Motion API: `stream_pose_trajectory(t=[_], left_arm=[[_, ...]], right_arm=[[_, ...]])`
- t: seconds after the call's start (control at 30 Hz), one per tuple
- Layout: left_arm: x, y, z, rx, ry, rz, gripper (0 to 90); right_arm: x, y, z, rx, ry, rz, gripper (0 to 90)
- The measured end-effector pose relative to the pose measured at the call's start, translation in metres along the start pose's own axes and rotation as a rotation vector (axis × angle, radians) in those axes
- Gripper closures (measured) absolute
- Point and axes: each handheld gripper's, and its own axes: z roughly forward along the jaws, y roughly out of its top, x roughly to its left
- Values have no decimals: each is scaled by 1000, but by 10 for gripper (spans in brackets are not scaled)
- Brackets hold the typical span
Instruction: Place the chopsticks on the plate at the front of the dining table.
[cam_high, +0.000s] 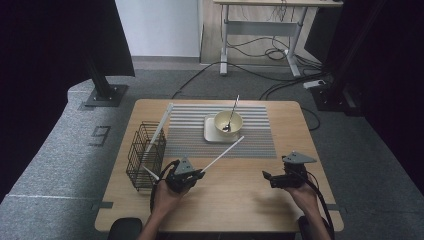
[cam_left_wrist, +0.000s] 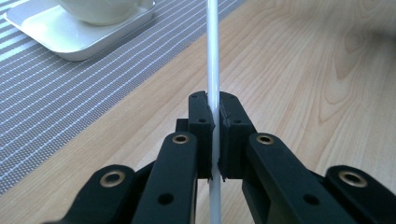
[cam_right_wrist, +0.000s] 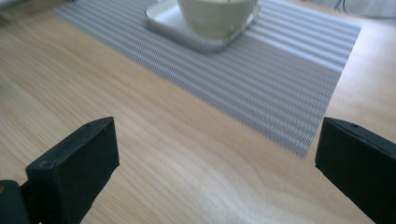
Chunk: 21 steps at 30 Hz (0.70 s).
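My left gripper (cam_high: 199, 174) (cam_left_wrist: 215, 105) is shut on a thin white stick (cam_high: 222, 151) (cam_left_wrist: 213, 56) near the table's front left. The stick points forward and right, and its tip reaches the white square plate (cam_high: 210, 131) (cam_left_wrist: 70, 37). On the plate stands a cream bowl (cam_high: 228, 123) (cam_right_wrist: 215, 16) with a spoon (cam_high: 231, 116) leaning in it. My right gripper (cam_high: 267, 176) (cam_right_wrist: 217, 154) is open at the front right over bare wood, its jaws wide apart and empty, facing left toward the bowl.
A grey striped placemat (cam_high: 255, 130) (cam_right_wrist: 261, 79) lies under the plate. A black wire basket (cam_high: 145, 155) stands at the left edge with a second white stick (cam_high: 159, 127) leaning out of it. Bare wooden tabletop (cam_high: 235, 200) spreads between my hands.
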Motion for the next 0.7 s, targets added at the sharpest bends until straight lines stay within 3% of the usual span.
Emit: stream_pose_trajectory(t=[0.3, 0.7], left_arm=[[5, 8, 5, 15, 22, -22, 849], [15, 22, 23, 52, 65, -44, 849]], right_arm=[[-5, -24, 11, 46, 10, -3, 0], [-7, -42, 30, 114, 37, -3, 0]])
